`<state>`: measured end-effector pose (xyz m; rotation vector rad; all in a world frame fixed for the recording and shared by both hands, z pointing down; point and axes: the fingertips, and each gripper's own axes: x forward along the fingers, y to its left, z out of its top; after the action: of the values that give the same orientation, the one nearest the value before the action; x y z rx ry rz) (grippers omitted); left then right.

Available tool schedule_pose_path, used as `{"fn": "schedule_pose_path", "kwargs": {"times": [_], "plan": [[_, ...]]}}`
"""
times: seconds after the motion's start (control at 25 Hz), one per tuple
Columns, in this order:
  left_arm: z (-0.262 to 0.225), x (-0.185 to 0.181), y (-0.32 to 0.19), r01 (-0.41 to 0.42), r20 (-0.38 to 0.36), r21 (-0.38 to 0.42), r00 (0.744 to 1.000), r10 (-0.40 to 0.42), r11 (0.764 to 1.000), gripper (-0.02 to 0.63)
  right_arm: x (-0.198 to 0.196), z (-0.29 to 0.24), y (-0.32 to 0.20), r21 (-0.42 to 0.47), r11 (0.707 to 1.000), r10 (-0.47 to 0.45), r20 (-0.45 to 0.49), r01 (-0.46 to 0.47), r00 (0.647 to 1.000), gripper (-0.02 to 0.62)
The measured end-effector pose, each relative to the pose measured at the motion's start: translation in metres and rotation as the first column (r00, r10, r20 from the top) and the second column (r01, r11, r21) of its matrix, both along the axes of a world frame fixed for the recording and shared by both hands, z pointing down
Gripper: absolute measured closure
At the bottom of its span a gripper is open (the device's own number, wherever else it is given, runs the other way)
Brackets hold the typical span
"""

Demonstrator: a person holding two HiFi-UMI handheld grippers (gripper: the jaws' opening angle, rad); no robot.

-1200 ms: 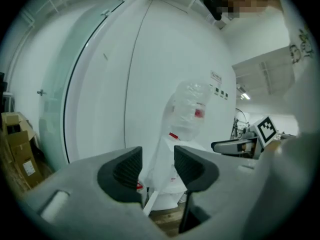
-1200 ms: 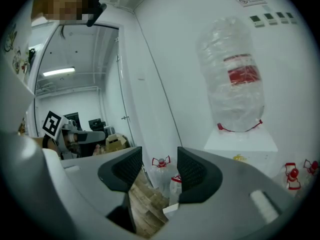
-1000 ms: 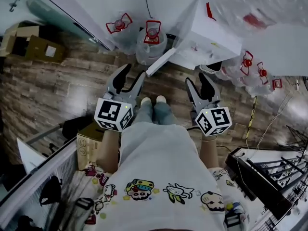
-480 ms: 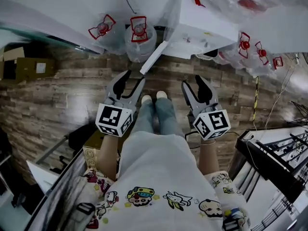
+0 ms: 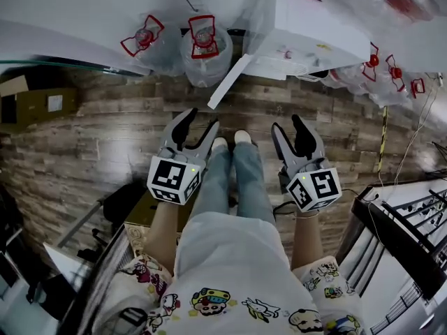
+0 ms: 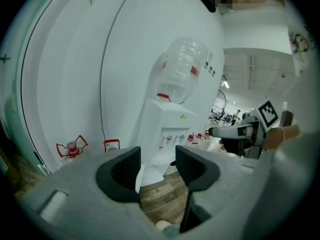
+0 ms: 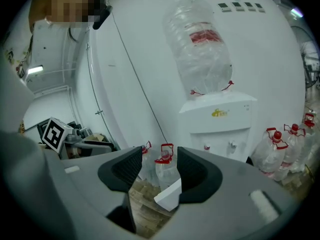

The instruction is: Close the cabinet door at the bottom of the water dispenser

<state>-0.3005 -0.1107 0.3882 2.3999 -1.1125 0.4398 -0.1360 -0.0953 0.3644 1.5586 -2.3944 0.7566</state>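
Observation:
The white water dispenser (image 5: 307,40) stands at the top right of the head view, with an upturned clear bottle (image 7: 200,44) on top. Its bottom cabinet door (image 5: 229,82) hangs open, swung out to the left over the wood floor. My left gripper (image 5: 201,119) is below the door's free edge, apart from it; its jaws are opening with nothing between them. My right gripper (image 5: 288,124) is open and empty, in front of the dispenser's base. The left gripper view shows the dispenser (image 6: 170,129) and door edge (image 6: 139,174); the right gripper view frames the door (image 7: 169,194) between its jaws.
Red-capped water jugs (image 5: 202,44) stand left of the dispenser against the white wall, and more jugs (image 5: 391,72) stand at its right. Cardboard boxes (image 5: 42,103) lie far left, another box (image 5: 143,211) by my left arm. A dark rack (image 5: 405,236) is at the right. My shoes (image 5: 230,142) are between the grippers.
Both grippers have dropped lower and tilted further down. The left jaws have spread slightly. The dispenser and its open door have not moved.

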Motion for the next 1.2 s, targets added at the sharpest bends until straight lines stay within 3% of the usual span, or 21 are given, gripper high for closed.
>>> {"fn": "schedule_pose_path", "kwargs": {"times": [0.32, 0.8, 1.2], "plan": [[0.087, -0.006, -0.007, -0.007, 0.03, -0.064, 1.0, 0.008, 0.998, 0.38, -0.007, 0.073, -0.013, -0.013, 1.0, 0.02, -0.01, -0.02, 1.0, 0.382], [0.231, -0.003, -0.003, -0.059, 0.11, -0.205, 0.99, 0.083, 0.977, 0.376, -0.02, 0.186, 0.006, -0.132, 0.991, -0.039, -0.026, 0.035, 0.999, 0.387], [0.329, -0.002, -0.013, -0.049, 0.178, -0.284, 0.979, 0.103, 0.957, 0.376, -0.003, 0.264, 0.0, -0.177, 0.983, 0.035, -0.024, -0.039, 0.999, 0.394]]}}
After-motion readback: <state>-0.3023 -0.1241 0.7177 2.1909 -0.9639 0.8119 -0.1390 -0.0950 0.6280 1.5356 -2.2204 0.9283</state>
